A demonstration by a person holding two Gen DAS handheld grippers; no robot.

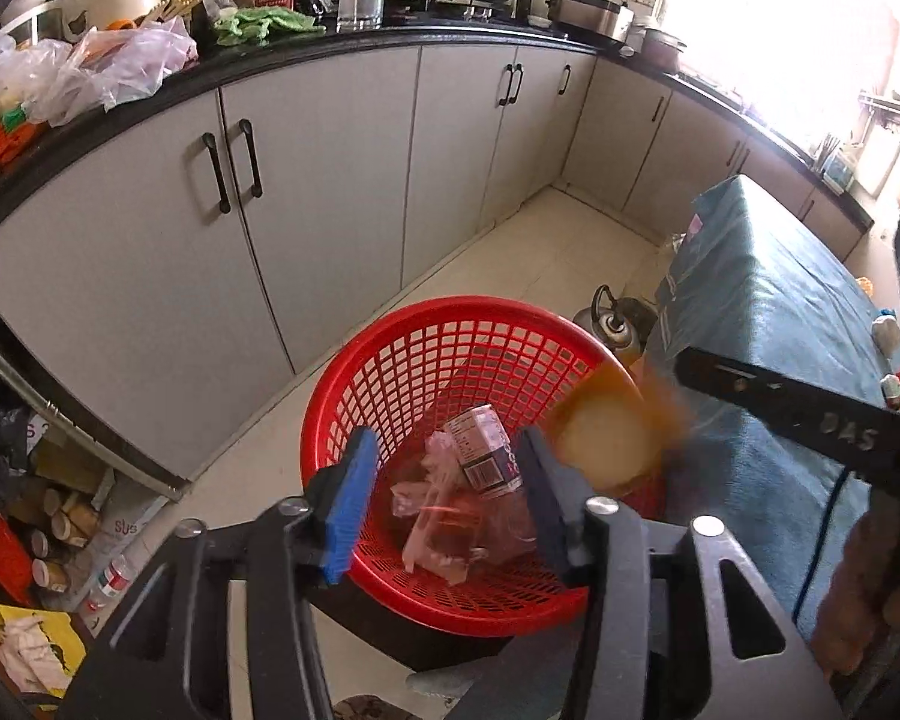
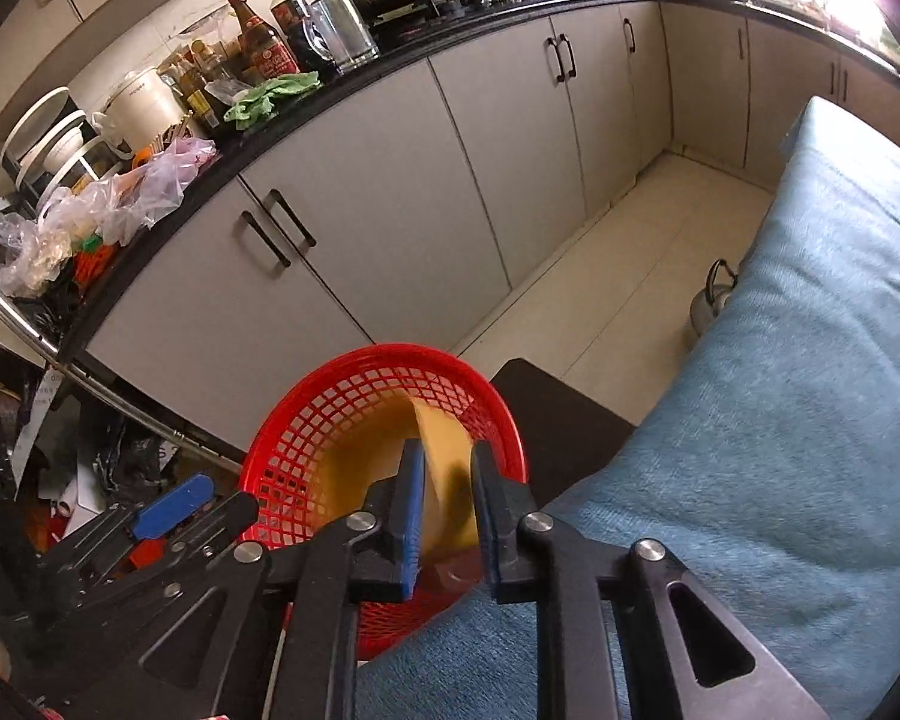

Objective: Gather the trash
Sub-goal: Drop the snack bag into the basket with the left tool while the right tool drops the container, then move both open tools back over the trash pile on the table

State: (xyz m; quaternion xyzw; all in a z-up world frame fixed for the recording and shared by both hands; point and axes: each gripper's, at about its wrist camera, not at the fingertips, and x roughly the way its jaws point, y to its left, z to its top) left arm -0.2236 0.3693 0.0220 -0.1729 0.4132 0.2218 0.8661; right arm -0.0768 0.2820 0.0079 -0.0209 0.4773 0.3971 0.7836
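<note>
A red mesh basket (image 1: 426,360) sits on a dark stool beside the blue-covered table. Inside lie a small carton (image 1: 486,450) and crumpled clear plastic wrap (image 1: 444,528). My left gripper (image 1: 444,498) hovers over the basket, jaws apart and empty. A blurred yellow-brown paper cup (image 1: 612,438) is at the basket's right rim, seemingly in mid-fall. In the right wrist view the basket (image 2: 306,438) is below my right gripper (image 2: 447,516). Its jaws stand apart, and the blurred cup (image 2: 444,450) is just beyond them.
Grey cabinets (image 1: 306,192) under a cluttered black counter (image 1: 306,54) run along the left and back. The blue-covered table (image 2: 810,390) is on the right. A metal kettle (image 1: 612,324) stands on the tiled floor (image 1: 510,264). Clutter fills the lower left shelves (image 1: 54,516).
</note>
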